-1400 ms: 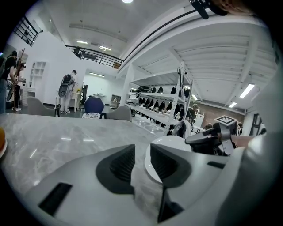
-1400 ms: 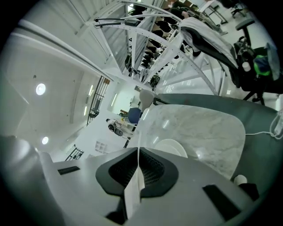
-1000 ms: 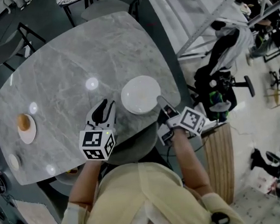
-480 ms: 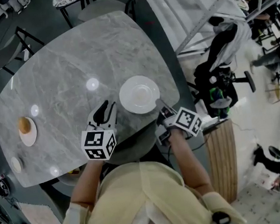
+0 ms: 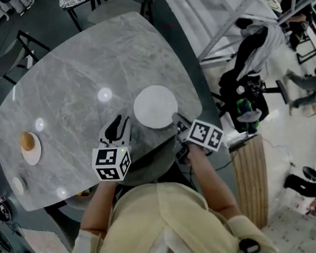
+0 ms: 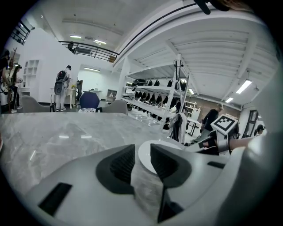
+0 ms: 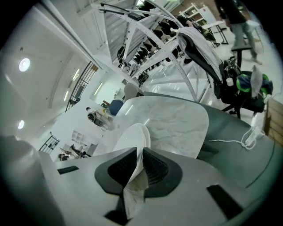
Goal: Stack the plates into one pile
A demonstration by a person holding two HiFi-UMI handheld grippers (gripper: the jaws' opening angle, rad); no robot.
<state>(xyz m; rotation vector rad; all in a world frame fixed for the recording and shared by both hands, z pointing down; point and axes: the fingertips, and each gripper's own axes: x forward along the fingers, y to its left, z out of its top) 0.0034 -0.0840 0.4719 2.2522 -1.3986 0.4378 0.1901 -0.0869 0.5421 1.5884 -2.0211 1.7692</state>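
Observation:
One white plate (image 5: 155, 107) lies near the table's (image 5: 75, 75) near right edge. My right gripper (image 5: 175, 117) has the plate's near rim between its jaws. In the right gripper view the plate (image 7: 132, 134) runs edge-on into the narrow gap of that gripper (image 7: 138, 152). The pads still touch the rim while the jaws are opening. My left gripper (image 5: 117, 124) hovers open just left of the plate, with nothing in it. Through its gap (image 6: 142, 150) the plate (image 6: 146, 161) shows beyond. A small plate with a bun (image 5: 30, 146) sits at the far left.
A small white dish (image 5: 16, 183) lies near the table's left near corner. A grey chair seat (image 5: 150, 163) sits under the near edge. Right of the table are a wooden panel (image 5: 246, 181), a black office chair (image 5: 249, 95) and people walking.
My right gripper and the plate have shifted slightly to the left, and the plate sits lower over the table. The left gripper has stayed put.

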